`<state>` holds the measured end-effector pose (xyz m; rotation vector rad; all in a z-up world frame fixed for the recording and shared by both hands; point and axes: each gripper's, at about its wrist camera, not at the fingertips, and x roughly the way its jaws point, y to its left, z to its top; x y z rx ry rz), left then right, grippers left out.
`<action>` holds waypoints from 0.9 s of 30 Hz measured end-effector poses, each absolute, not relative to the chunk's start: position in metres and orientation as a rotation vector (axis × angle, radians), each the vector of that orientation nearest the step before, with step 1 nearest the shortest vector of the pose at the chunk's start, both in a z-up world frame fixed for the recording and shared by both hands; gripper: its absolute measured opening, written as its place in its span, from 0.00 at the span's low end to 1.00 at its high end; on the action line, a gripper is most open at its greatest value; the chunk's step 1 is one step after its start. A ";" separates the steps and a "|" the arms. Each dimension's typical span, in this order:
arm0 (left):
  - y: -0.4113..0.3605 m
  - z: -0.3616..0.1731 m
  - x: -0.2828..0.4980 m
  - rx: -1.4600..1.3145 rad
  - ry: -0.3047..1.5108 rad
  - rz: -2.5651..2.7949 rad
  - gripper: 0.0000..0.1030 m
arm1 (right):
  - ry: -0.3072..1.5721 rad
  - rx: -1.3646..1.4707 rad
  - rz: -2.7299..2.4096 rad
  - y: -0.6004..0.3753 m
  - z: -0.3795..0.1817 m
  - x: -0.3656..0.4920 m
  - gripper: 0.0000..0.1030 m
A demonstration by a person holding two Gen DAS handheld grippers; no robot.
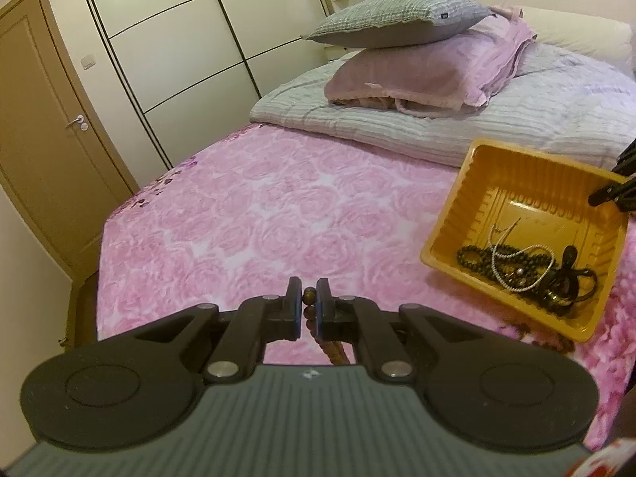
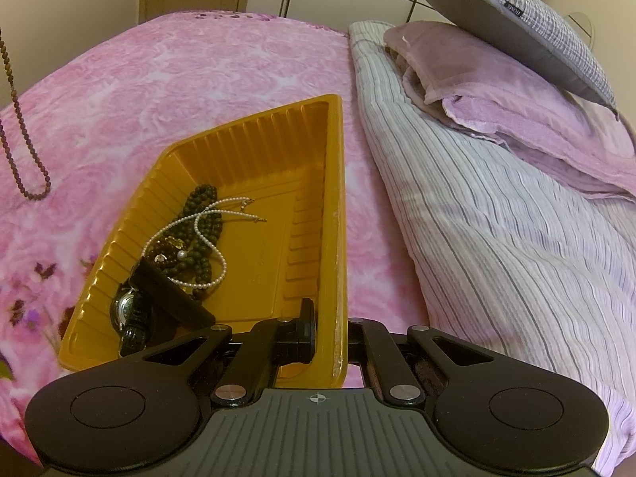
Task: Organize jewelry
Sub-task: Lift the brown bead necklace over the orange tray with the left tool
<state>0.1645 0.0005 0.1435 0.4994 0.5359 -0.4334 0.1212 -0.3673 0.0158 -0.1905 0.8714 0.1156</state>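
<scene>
My left gripper is shut on a brown bead necklace, held up above the pink bedspread; in the right wrist view its strand hangs in a loop at the far left. A yellow plastic tray lies on the bed at the right. It holds a dark bead necklace, a pearl necklace and a black watch. My right gripper is shut on the tray's near side wall, one finger inside, the other hidden behind the wall. In the left wrist view the right gripper shows at the tray's far corner.
A folded striped quilt lies just beyond the tray, with a lilac pillow and a grey checked pillow stacked on it. White wardrobe doors and a brown door stand past the bed's left edge.
</scene>
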 end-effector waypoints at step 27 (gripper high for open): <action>-0.154 0.195 0.158 0.437 0.404 -0.825 0.06 | 0.867 -0.174 0.123 -0.371 0.014 0.120 0.04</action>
